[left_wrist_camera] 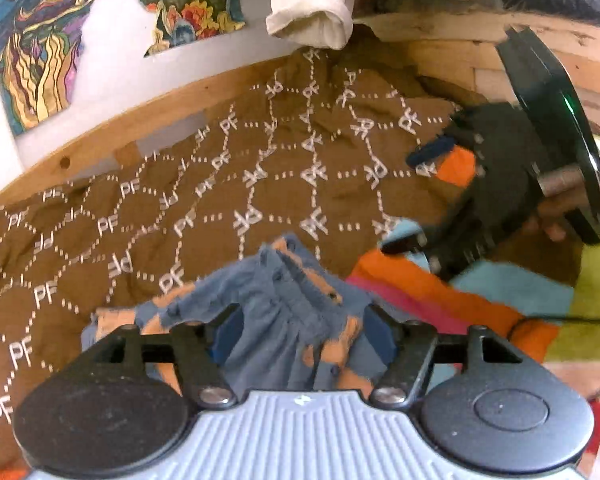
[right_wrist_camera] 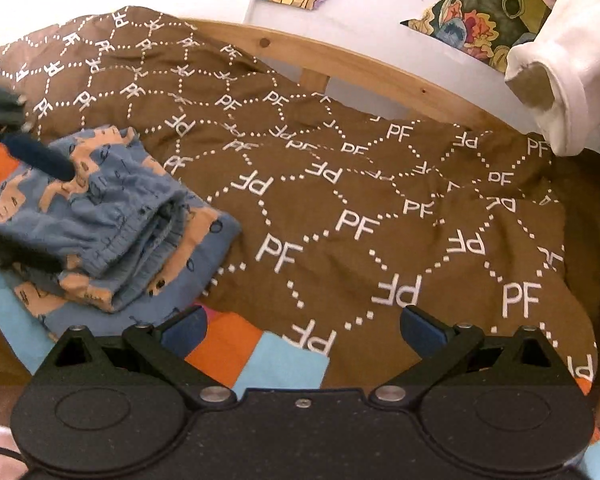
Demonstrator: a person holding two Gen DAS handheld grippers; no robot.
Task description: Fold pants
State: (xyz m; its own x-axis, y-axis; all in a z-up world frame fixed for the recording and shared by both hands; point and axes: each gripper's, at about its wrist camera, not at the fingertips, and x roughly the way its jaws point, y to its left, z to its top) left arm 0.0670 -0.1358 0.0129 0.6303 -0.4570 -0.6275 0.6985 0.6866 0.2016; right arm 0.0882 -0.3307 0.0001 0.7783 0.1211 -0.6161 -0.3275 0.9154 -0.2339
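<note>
Last fold, I reckon. My L gripper [left_wrist_camera: 300, 332] is clenched on the pants [left_wrist_camera: 276, 320], bunched between its fingers, over the blanket [left_wrist_camera: 220, 184]. R gripper [right_wrist_camera: 302, 328] spread wide, nothing in it, pants off to its left. Next: lay flat, let go.

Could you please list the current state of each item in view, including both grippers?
pants: folded into a compact bundle, lying on the bed.
left gripper: fingers either side of the pants; whether clamped cannot be told.
right gripper: open, empty, above the bedding.
brown PF blanket: spread out, wrinkled.
striped cloth: lying flat under the pants.
white garment: hanging over the bed's far side.
</note>
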